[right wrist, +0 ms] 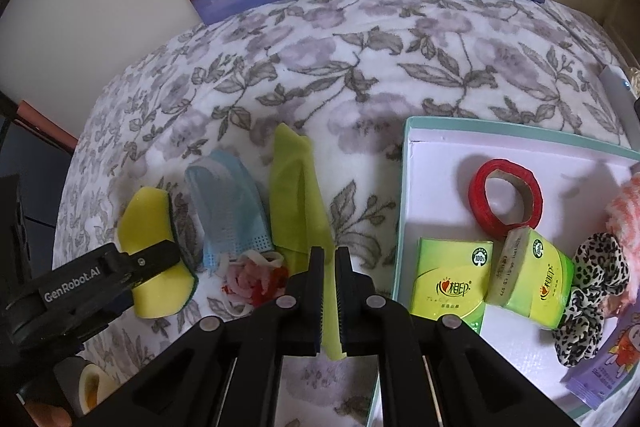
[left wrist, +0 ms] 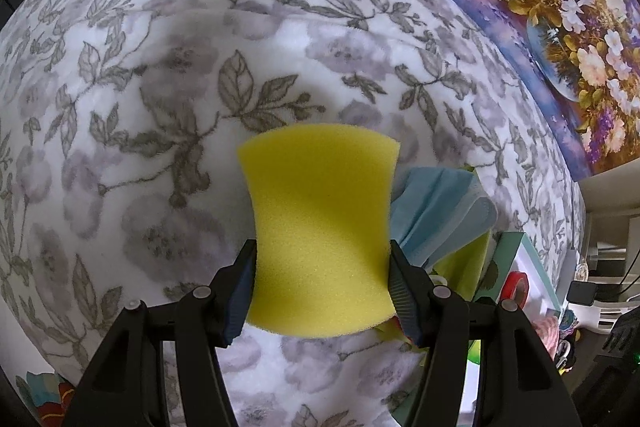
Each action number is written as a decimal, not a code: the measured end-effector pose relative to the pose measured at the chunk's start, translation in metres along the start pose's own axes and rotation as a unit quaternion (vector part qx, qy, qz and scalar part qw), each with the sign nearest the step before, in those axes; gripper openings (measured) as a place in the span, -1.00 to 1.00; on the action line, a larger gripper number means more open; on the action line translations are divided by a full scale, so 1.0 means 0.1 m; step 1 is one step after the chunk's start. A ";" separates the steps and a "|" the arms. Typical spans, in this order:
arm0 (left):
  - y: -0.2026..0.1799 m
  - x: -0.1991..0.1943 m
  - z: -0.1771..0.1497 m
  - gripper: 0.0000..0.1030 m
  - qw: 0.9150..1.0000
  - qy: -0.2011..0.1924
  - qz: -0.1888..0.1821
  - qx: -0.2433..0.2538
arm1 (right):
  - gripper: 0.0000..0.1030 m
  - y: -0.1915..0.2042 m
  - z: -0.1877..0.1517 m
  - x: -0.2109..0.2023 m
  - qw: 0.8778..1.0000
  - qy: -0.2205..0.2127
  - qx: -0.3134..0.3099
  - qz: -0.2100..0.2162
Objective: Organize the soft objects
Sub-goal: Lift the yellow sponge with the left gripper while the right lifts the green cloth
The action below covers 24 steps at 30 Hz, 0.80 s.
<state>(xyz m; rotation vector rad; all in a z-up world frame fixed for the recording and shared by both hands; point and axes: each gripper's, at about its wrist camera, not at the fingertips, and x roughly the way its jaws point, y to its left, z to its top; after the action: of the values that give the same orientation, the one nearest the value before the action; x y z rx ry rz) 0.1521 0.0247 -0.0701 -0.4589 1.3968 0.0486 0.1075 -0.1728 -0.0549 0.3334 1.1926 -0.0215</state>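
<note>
Landmark: the teal-rimmed box (right wrist: 405, 187), sitting on the floral blanket (right wrist: 360, 67).

Left gripper (left wrist: 322, 291) grasped the yellow sponge (left wrist: 322, 227) across its narrowed waist, pads pressing both long edges. The waist hold looked chosen for a sure bite on springy foam. In the right wrist view the sponge sat well left of the box, farthest of the loose pieces, low over the blanket; contact could not be judged.

Right gripper (right wrist: 329, 291) was clenched nearly shut on the near end of the green cloth (right wrist: 294, 195), which trailed away over the blanket just left of the box. An edge pinch probably suited thin fabric.

Between sponge and cloth lay a blue face mask (right wrist: 232, 211), with a pink-and-red knitted item (right wrist: 250, 281) at its near end.

Sponge: bright yellow, fine-pored, concave sides, dark green scouring layer underneath, no visible crushing beyond the pads.

Inside the box: red tape roll (right wrist: 506, 197), two green tissue packs (right wrist: 452, 279), leopard-print scrunchie (right wrist: 592, 283). Judged partway done.
</note>
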 end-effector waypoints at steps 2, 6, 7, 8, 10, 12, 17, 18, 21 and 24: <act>0.00 0.01 0.00 0.22 1.000 0.001 0.000 0.000 | -0.85 0.01 0.00 0.02 1.000 0.002 -0.001 0.000; 0.01 0.01 0.01 0.22 1.000 0.003 -0.001 -0.003 | -0.46 0.02 0.00 0.06 1.000 0.006 0.000 0.000; 0.00 0.01 0.01 0.22 1.000 0.004 0.000 -0.004 | -0.39 0.02 0.00 0.07 1.000 0.005 0.000 -0.001; 0.00 0.02 0.01 0.22 1.000 0.004 0.000 -0.004 | -0.39 0.02 0.00 0.07 1.000 0.004 -0.001 -0.004; 0.00 0.03 0.00 0.22 1.000 0.006 0.000 -0.004 | -0.39 0.03 0.00 0.08 1.000 0.005 -0.002 -0.004; 0.00 0.05 0.00 0.22 1.000 0.008 0.001 -0.005 | -0.39 0.03 0.00 0.10 1.000 0.007 -0.002 -0.004; 0.01 0.09 0.00 0.22 1.000 0.012 0.002 -0.010 | -0.39 0.08 -0.01 0.19 1.000 0.013 -0.011 -0.009; 0.02 0.09 0.00 0.22 1.000 0.012 0.003 -0.011 | -0.39 0.08 -0.02 0.20 1.000 0.014 -0.013 -0.010; 0.03 0.10 0.01 0.22 1.000 0.013 0.003 -0.012 | -0.39 0.09 -0.03 0.28 1.000 0.020 -0.016 -0.016; 0.03 0.12 0.01 0.22 1.000 0.014 0.005 -0.012 | -0.39 0.10 -0.04 0.33 0.999 0.023 -0.021 -0.022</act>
<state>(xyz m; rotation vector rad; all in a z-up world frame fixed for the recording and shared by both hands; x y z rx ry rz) 0.1543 0.0253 -0.0820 -0.4737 1.4265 0.0668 0.1181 -0.1567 -0.0843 0.2732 1.2446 -0.0266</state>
